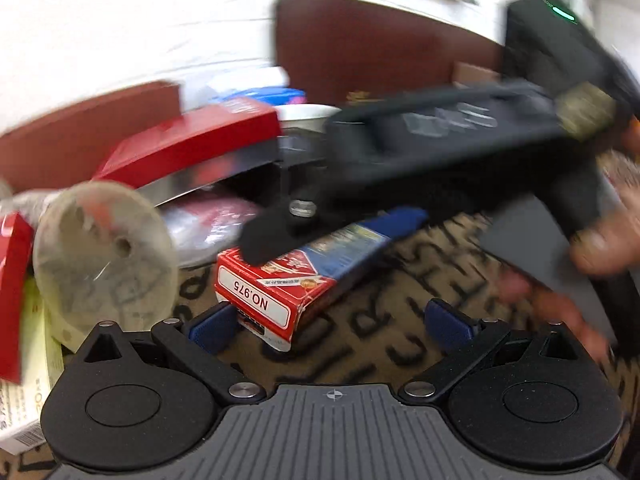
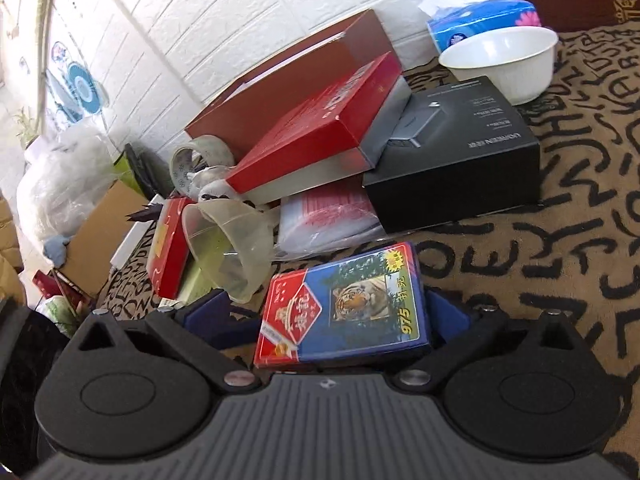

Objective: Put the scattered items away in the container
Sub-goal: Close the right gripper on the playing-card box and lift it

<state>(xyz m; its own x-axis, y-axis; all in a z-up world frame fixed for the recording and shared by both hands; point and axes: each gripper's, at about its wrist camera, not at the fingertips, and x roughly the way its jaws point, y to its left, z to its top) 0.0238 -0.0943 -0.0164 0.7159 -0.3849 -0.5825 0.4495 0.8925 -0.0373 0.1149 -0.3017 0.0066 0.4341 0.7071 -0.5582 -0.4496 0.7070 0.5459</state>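
Note:
A red and blue pack of playing cards with a tiger picture lies on the letter-patterned cloth. My right gripper stands wide open around the pack, its blue pads clear of both sides. In the blurred left wrist view the same pack shows its "NO.975" end, with a black finger of the right gripper over it. My left gripper is open just in front of the pack, its left pad close to the pack's corner. A white bowl stands at the back right.
Beyond the pack are a black carton, a red box leaning on a brown box, a bagged item, a clear plastic cup, a tape roll and a blue tissue pack. A hand holds the right gripper.

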